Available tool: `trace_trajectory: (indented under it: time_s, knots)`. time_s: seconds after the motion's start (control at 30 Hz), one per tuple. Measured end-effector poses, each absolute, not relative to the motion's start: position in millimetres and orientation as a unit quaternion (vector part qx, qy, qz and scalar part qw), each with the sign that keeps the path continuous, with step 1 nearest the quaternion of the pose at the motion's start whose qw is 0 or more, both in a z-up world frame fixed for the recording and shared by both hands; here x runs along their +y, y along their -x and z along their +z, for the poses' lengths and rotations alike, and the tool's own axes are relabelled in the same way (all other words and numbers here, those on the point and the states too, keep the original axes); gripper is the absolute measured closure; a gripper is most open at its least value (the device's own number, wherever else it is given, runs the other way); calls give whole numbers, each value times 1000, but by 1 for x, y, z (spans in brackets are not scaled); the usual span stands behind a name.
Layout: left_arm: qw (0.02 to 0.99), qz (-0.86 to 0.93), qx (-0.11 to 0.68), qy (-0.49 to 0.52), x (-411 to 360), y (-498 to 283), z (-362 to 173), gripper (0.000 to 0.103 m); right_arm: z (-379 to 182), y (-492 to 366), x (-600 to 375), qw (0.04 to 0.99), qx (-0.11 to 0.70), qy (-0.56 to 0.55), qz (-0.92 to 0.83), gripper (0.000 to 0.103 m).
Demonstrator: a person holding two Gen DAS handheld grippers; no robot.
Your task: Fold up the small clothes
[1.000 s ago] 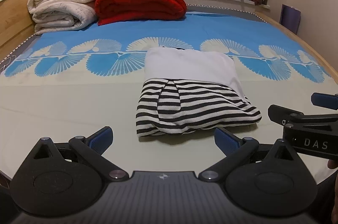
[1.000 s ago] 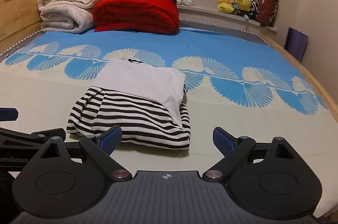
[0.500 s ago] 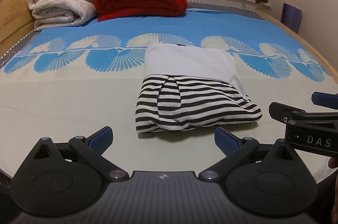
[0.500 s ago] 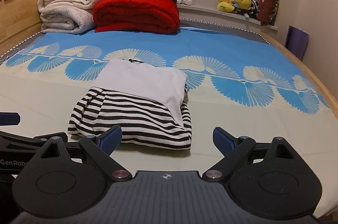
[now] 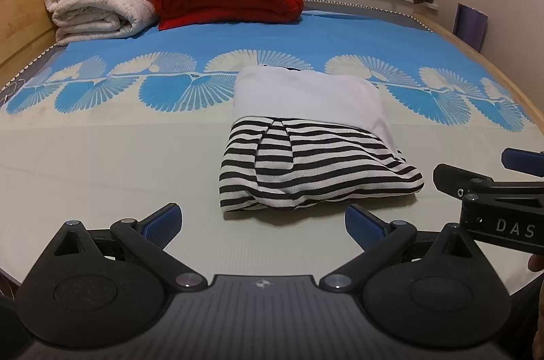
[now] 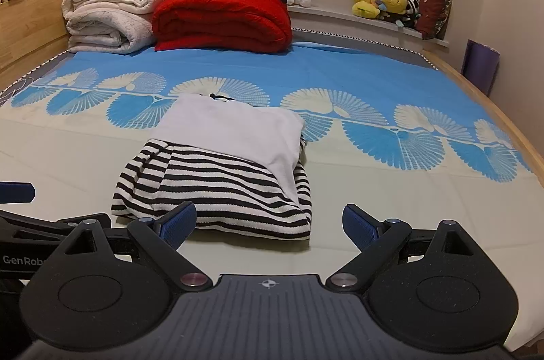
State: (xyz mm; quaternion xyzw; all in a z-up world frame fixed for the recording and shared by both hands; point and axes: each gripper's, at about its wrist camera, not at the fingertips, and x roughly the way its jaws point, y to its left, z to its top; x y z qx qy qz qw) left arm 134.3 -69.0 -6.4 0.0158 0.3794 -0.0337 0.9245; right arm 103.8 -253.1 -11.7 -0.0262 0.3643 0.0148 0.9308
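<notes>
From my left tongs (image 5: 262, 222), spread wide and holding nothing, the folded striped shirt (image 5: 312, 149) lies just ahead on the bed (image 5: 102, 176). My right tongs (image 5: 489, 186) poke in at the right.

From my right tongs (image 6: 268, 224), also spread and holding nothing, the shirt sits nearer, left of middle. Red blanket (image 6: 221, 18) and white blankets (image 6: 108, 16) sit far back. Bare bed lies right.

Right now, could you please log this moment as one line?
left gripper: open, empty | right gripper: open, empty | striped garment: folded on bed, untouched

Even indoor light; sharp focus; fisheye bending, dark corners.
</notes>
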Motion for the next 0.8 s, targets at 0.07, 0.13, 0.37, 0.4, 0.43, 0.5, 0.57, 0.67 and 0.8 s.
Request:
trace_trajectory:
  time_s: [0.07, 0.13, 0.37, 0.4, 0.43, 0.5, 0.57, 0.67, 0.8]
  knots:
    - [924, -33, 381, -13, -69, -135, -7, 1, -13, -103, -251, 930, 366, 29, 16, 10]
    - [923, -33, 382, -12, -68, -136, -7, 1, -13, -103, -251, 930, 367, 28, 19, 10]
    - [922, -30, 387, -10, -68, -137, -9, 1, -14, -103, -252, 928, 371, 24, 25, 10]
    - [922, -30, 387, -11, -68, -137, -8, 1, -14, -104, -251, 928, 372, 23, 25, 10]
    - [921, -30, 387, -11, -68, -137, -9, 1, -14, -104, -251, 927, 373, 23, 25, 10]
    - [921, -30, 387, -10, -68, -137, -8, 1, -14, -104, -251, 927, 373, 22, 25, 10]
    - [921, -30, 387, -10, -69, -137, -8, 1, -14, -104, -251, 927, 374, 22, 25, 10]
    - [921, -30, 388, -10, -69, -137, -9, 1, -15, -105, -252, 926, 375, 22, 27, 10]
    - [921, -30, 388, -10, -69, -137, -9, 1, -15, -105, -252, 926, 375, 21, 27, 10]
